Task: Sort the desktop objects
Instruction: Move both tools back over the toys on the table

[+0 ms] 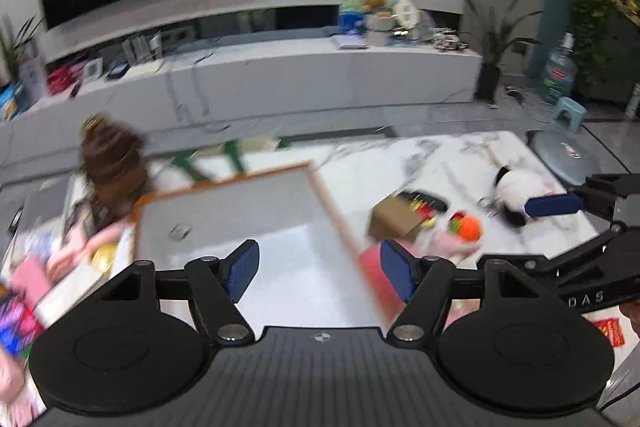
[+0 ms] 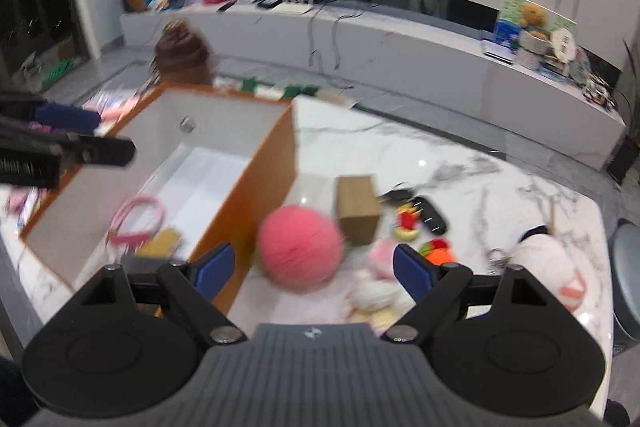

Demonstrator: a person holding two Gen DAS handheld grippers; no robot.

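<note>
Both grippers, left (image 1: 320, 269) and right (image 2: 314, 269), are spread wide and empty. My pink ball (image 2: 300, 245) sits on the worktop (image 2: 440, 155) right of the box (image 2: 256, 183), near my right gripper; it looks soft and light, so I'd pinch across its middle.

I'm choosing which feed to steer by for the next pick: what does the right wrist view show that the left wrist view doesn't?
Only the right wrist view: the box's contents, a pink hairband and a tan item beside it, plus the whole pink ball on the table outside the box, in front of the open right gripper.

Only the left wrist view: the clutter on the table left of the box, and the open, empty left gripper above the box.

Both: the orange-edged box, cardboard box, orange toy, white plush, marble table.
</note>
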